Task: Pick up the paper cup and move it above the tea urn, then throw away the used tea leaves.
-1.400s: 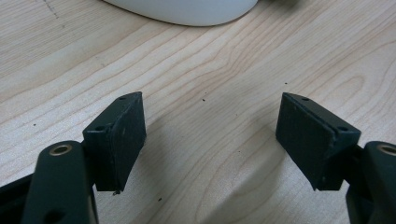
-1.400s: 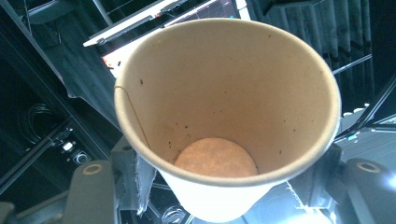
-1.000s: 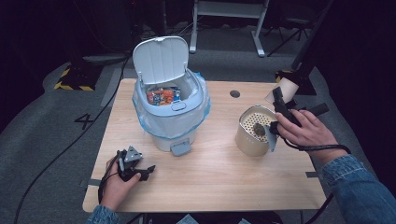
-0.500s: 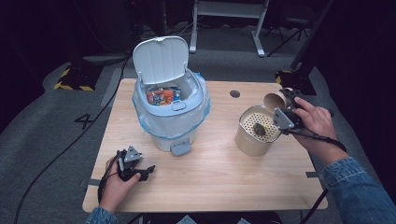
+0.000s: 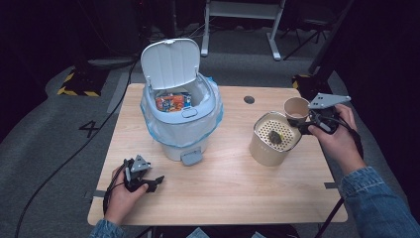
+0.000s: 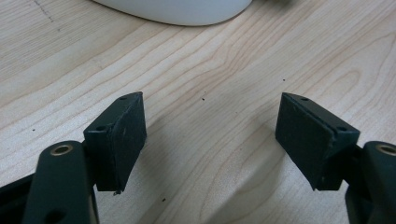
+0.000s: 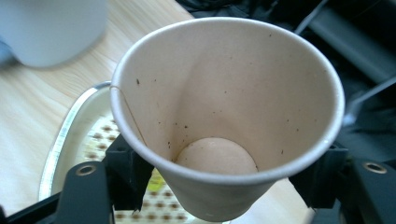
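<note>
At the right of the high view, the right tongs [image 5: 306, 124] grip an empty paper cup [image 5: 296, 108], upright beside the strainer can [image 5: 274, 139]; their jaws have just been easing wider. Emptying looks done. Next, I'd guess, comes carrying it to the open bin [image 5: 181, 116]. Lower left, the left tongs [image 5: 148, 183] gape wide, empty.

On the desk [image 5: 223, 198] the bin [image 5: 181, 116] stands left of centre, the strainer pot [image 5: 274, 139] to its right, and the paper cup [image 5: 296, 109] just behind that pot's right edge.
</note>
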A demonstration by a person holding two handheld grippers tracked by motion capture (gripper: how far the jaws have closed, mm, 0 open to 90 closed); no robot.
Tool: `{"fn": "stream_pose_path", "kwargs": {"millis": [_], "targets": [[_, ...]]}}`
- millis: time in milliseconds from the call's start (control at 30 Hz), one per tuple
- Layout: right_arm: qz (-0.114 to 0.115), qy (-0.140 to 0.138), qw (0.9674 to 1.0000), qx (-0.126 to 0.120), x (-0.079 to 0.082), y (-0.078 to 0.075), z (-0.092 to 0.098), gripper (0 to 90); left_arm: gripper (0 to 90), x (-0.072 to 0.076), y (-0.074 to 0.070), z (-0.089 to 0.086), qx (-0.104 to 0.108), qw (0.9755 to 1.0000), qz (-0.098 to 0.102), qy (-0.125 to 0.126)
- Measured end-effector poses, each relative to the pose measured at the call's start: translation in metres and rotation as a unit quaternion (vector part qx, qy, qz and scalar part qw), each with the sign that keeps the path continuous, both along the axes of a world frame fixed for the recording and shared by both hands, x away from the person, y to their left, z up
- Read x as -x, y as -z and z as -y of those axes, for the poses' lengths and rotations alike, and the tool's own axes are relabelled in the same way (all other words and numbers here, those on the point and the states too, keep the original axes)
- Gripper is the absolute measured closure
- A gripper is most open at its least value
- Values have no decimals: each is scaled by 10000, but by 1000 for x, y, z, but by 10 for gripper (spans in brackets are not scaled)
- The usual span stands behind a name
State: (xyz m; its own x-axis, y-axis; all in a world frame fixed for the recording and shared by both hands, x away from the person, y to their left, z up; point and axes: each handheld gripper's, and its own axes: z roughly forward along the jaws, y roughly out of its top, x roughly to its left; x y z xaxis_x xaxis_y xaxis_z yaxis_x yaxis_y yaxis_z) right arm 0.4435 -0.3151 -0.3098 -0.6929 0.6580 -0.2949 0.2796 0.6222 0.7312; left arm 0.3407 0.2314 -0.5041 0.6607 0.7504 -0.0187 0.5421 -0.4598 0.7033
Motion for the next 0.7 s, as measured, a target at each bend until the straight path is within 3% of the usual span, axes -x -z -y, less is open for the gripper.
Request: {"fn": "stream_pose_path", "kwargs": {"millis": [67, 200, 700], "targets": [[-136, 39, 9995, -272, -3, 1, 4, 317, 250, -1, 0, -1, 3, 10000, 4, 53], [-241, 41, 9984, -505, -4, 1, 9, 314, 250, -1, 0, -1, 1, 10000, 4, 66], [-294, 6, 9963, -811, -3, -9, 11, 311, 250, -1, 0, -1, 0, 10000, 4, 66]]}}
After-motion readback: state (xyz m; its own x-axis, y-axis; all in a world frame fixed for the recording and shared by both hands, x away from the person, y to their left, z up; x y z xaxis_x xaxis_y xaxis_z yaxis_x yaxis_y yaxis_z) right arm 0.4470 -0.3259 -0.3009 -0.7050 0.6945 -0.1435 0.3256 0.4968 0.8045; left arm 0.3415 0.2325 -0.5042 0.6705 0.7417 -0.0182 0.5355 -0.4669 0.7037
